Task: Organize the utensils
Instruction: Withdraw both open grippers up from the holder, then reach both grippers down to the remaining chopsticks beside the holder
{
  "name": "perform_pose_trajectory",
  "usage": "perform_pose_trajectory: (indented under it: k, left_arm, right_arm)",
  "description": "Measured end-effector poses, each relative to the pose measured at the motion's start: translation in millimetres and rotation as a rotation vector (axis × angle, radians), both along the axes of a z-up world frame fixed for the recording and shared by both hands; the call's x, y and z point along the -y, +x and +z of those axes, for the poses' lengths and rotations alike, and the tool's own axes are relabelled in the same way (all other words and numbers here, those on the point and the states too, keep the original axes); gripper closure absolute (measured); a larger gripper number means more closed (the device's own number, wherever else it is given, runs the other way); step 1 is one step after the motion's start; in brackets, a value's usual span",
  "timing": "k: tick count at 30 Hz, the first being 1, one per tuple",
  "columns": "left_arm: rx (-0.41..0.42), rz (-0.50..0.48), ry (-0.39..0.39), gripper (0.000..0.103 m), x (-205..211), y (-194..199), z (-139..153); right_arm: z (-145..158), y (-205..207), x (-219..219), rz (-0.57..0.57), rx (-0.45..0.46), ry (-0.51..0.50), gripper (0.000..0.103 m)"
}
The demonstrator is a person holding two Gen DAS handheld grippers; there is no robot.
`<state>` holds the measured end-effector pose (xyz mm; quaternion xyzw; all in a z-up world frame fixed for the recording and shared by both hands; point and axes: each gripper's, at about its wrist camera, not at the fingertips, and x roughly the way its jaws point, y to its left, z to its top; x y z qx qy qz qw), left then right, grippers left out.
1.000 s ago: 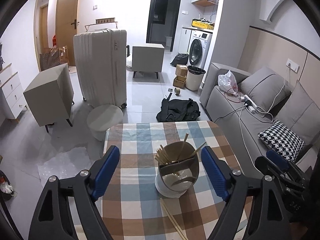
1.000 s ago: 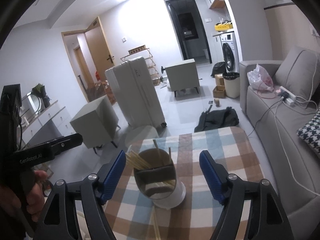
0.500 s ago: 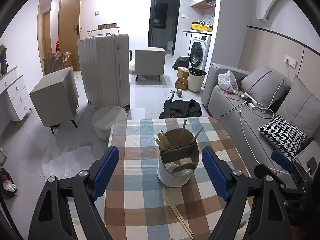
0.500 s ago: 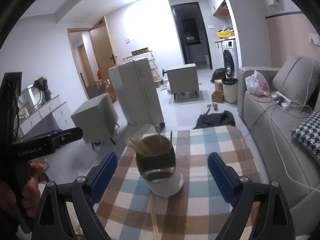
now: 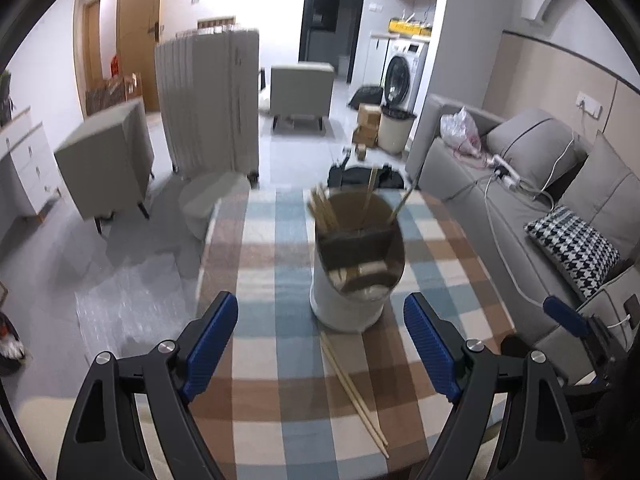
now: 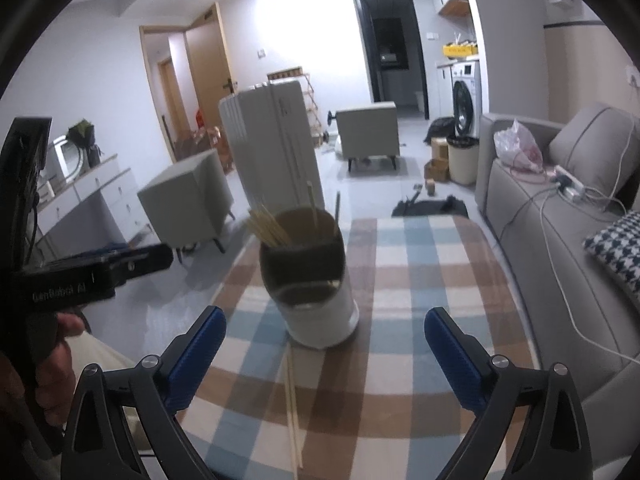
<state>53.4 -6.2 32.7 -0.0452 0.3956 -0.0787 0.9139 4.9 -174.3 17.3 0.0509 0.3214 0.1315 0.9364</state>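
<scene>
A white round utensil holder (image 5: pixel 352 280) with a dark divider stands on the checked tablecloth (image 5: pixel 276 360); it also shows in the right wrist view (image 6: pixel 316 296). Several wooden chopsticks (image 5: pixel 322 210) stick up from it. A loose pair of chopsticks (image 5: pixel 354 388) lies flat on the cloth in front of the holder, also in the right wrist view (image 6: pixel 293 408). My left gripper (image 5: pixel 320 336) is open and empty, behind the holder's near side. My right gripper (image 6: pixel 324 348) is open and empty, likewise short of the holder.
A grey sofa (image 5: pixel 520 200) with a houndstooth cushion (image 5: pixel 576 248) runs along the table's right. A white suitcase (image 5: pixel 208 100), grey cabinets (image 5: pixel 104 156), a round stool (image 5: pixel 208 200) and a black bag (image 5: pixel 360 174) stand on the floor beyond the table.
Both grippers have drawn back and risen from the holder, which now sits farther away. The loose chopstick pair in front of the holder has come fully into view.
</scene>
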Motion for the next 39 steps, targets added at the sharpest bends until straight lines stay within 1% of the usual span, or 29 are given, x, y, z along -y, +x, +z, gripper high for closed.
perform_pose_trajectory:
  k: [5,8,10,12,14,16,17,18,19,20,22,24,26,30,33,34,36,37,39]
  left_arm:
    - [-0.082,0.01,0.001,0.021,0,4,-28]
    - [-0.098,0.027,0.014,0.021,-3,7,-40]
    - [-0.131,0.038,0.007,0.021,-8,12,-47]
    - [-0.158,0.056,0.002,0.021,-13,17,-54]
    - [-0.19,0.081,-0.019,0.021,-23,22,-59]
    - [-0.215,0.106,-0.032,0.021,-31,27,-61]
    - [-0.226,0.12,-0.038,0.021,-35,30,-63]
    - [-0.235,0.13,-0.048,0.021,-38,32,-65]
    - [-0.246,0.142,-0.057,0.021,-41,34,-67]
    - [-0.264,0.157,-0.07,0.021,-46,37,-70]
    - [-0.294,0.179,-0.083,0.021,-52,41,-77]
    - [-0.336,0.2,-0.121,0.021,-59,45,-84]
    - [-0.363,0.219,-0.139,0.021,-66,48,-88]
    - [-0.39,0.246,-0.155,0.021,-77,52,-94]
    - [-0.401,0.259,-0.158,0.021,-84,53,-97]
    - [-0.405,0.264,-0.161,0.021,-87,53,-98]
    - [-0.422,0.274,-0.169,0.021,-92,55,-103]
    - [-0.43,0.28,-0.175,0.021,-95,55,-104]
    - [-0.447,0.288,-0.187,0.021,-100,57,-108]
  right_arm:
    - [-21,8,-4,0.013,-0.078,-0.003,0.003]
    - [-34,16,-10,0.029,-0.135,-0.017,0.004]
    - [-44,22,-15,0.04,-0.171,-0.03,0.005]
    - [-54,28,-19,0.049,-0.216,-0.039,0.012]
    - [-65,37,-23,0.065,-0.284,-0.031,0.024]
    - [-77,44,-26,0.074,-0.333,-0.025,0.035]
    - [-84,48,-29,0.078,-0.364,-0.034,0.037]
    - [-90,52,-33,0.083,-0.387,-0.047,0.041]
    - [-94,54,-36,0.091,-0.401,-0.054,0.045]
    - [-100,56,-40,0.105,-0.418,-0.061,0.051]
    - [-110,62,-49,0.127,-0.446,-0.079,0.052]
    - [-121,68,-60,0.147,-0.462,-0.114,0.063]
    - [-134,74,-72,0.173,-0.487,-0.145,0.069]
    - [-153,83,-91,0.209,-0.516,-0.185,0.075]
    - [-158,88,-102,0.23,-0.52,-0.211,0.076]
    - [-161,89,-105,0.236,-0.523,-0.223,0.076]
    - [-167,90,-112,0.248,-0.533,-0.264,0.08]
    - [-170,90,-113,0.254,-0.54,-0.269,0.082]
    - [-176,88,-117,0.265,-0.556,-0.308,0.083]
